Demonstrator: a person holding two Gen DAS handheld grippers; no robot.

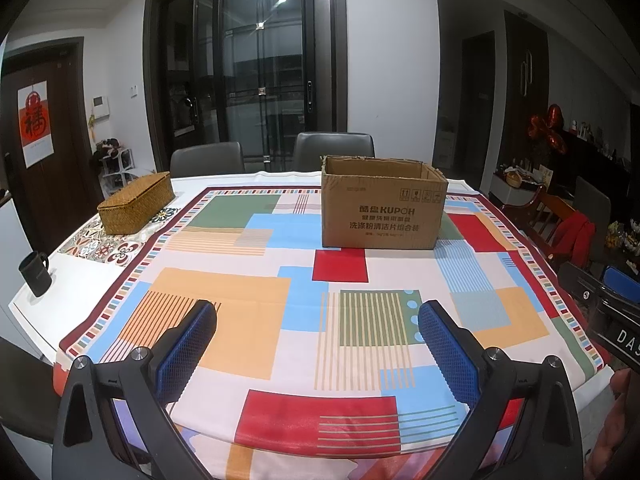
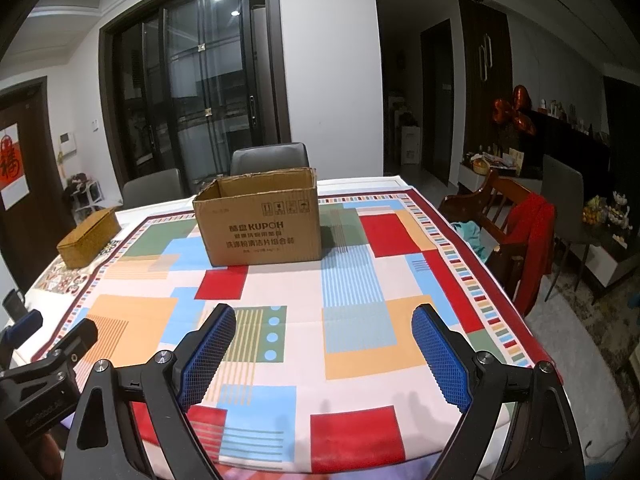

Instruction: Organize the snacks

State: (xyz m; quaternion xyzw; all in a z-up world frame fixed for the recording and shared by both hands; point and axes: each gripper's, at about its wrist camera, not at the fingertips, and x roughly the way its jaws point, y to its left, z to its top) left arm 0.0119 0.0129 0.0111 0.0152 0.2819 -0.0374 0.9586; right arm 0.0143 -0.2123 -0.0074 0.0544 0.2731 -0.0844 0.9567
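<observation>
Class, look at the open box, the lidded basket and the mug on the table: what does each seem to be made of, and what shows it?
Open box: brown corrugated cardboard, matte, with printed text and ragged top edges.
Lidded basket: woven straw or rattan by its golden plaited texture; which fibre is unclear.
Mug: dark and smooth with a slight sheen, probably glazed ceramic.

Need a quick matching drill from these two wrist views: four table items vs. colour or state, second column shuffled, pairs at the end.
Column 1:
1. cardboard box
2. woven basket
3. mug
4. right gripper

Column 2:
A. dark, at the table's left edge
B. brown, top open
C. jaws wide apart, nothing between
D. tan wicker, lid on

Pairs: 1-B, 2-D, 3-A, 4-C
</observation>
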